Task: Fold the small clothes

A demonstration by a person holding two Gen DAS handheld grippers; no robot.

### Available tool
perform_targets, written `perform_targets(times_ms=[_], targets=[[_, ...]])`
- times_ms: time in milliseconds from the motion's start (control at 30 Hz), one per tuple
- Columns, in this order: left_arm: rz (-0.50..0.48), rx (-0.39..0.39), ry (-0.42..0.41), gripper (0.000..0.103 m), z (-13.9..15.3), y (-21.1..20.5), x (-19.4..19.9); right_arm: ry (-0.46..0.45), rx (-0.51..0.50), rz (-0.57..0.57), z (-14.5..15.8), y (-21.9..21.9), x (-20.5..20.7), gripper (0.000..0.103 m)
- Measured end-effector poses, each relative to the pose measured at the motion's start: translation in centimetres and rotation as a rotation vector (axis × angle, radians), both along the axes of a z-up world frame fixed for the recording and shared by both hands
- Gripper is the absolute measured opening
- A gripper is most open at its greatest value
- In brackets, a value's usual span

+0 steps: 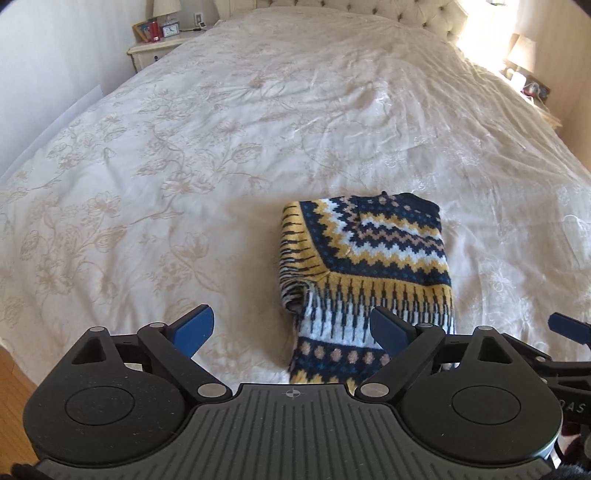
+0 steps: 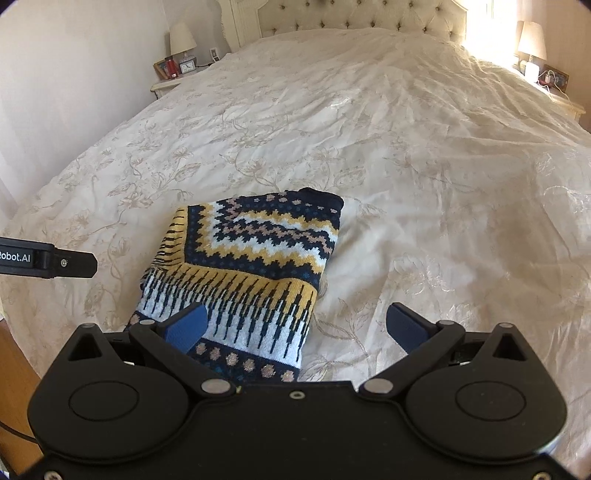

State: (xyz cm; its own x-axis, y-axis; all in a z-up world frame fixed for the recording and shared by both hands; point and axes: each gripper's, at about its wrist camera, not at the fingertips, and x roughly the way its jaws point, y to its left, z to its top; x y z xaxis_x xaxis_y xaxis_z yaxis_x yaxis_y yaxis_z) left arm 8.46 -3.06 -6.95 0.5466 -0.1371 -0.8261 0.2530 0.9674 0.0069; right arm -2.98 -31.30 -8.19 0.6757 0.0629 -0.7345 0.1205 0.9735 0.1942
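A patterned knit garment (image 1: 365,266) in navy, yellow and white is seen lying folded on the bed (image 1: 221,147), near its foot edge and on the floral cream cover. The left gripper (image 1: 291,330) is held above the garment's near left corner, its blue fingers (image 1: 194,330) spread wide and gripping nothing. The right gripper (image 2: 295,328) is held over the garment's near right edge, fingers (image 2: 406,326) likewise spread and empty. A nightstand (image 1: 155,46) with a lamp (image 1: 166,9) is noted beside the headboard (image 2: 354,16).
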Motion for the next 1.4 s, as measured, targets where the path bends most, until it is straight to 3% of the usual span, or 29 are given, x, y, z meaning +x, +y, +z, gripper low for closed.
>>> perform_targets(times_ms=[200, 400, 500, 767, 1400], targets=[[-0.018, -0.033, -0.003, 0.092, 0.8, 1.4, -1.7, -0.044, 0.005, -0.014, 1.3, 2.0, -2.2, 0.102], [-0.046, 0.038, -0.029, 0.092, 1.2, 1.3, -4.0, -0.074, -0.038, -0.047, 2.6, 3.7, -4.1, 0.102], [-0.067, 0.071, -0.044, 0.092, 1.2, 1.1, -5.1, -0.060, -0.055, -0.081, 3.1, 4.1, -4.9, 0.102], [-0.099, 0.053, -0.025, 0.092, 0.8, 1.0, -7.5, 0.003, -0.079, -0.114, 3.5, 4.7, -6.7, 0.102], [-0.108, 0.038, 0.032, 0.092, 0.2, 0.8, -9.2, -0.002, -0.022, -0.119, 3.9, 4.6, -8.7, 0.102]])
